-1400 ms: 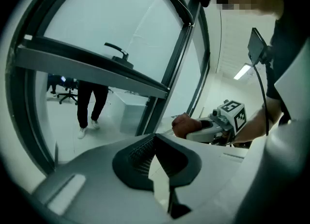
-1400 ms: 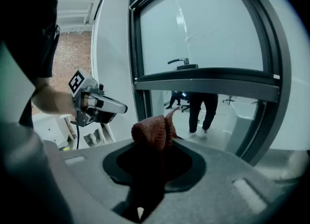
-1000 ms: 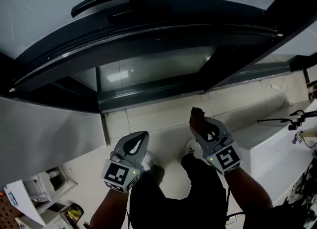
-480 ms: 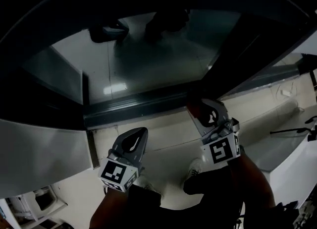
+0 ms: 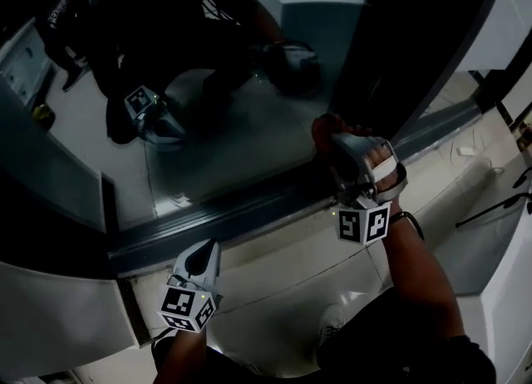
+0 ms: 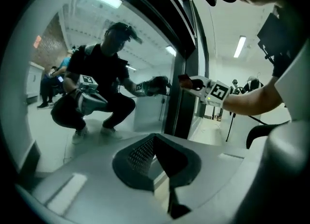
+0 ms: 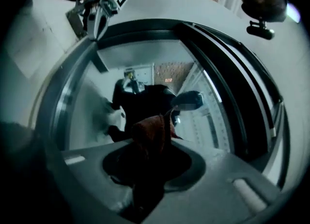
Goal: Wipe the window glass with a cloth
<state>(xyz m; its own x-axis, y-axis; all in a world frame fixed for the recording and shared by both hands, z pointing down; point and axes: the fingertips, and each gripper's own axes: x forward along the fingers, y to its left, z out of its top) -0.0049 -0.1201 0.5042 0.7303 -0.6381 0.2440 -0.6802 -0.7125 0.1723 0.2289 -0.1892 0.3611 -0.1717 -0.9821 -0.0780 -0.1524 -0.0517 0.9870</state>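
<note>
Rising from above the pale floor, the right gripper (image 5: 339, 151) now reaches the lower right corner of the window glass (image 5: 233, 145), which fills much more of the head view than a second ago. Its jaws are clamped on a bunched reddish cloth (image 5: 322, 127), which sticks out past the tips toward the pane; whether it touches the glass cannot be told. The right forearm (image 5: 420, 278) stretches up from the lower right of the frame, wrist bent toward the window. At lower left, the left gripper (image 5: 206, 256) hangs below the dark window frame (image 5: 216, 218), jaws pressed together with nothing between them, well apart from the cloth. A crouching reflection (image 6: 97, 97) shows in the glass.
</note>
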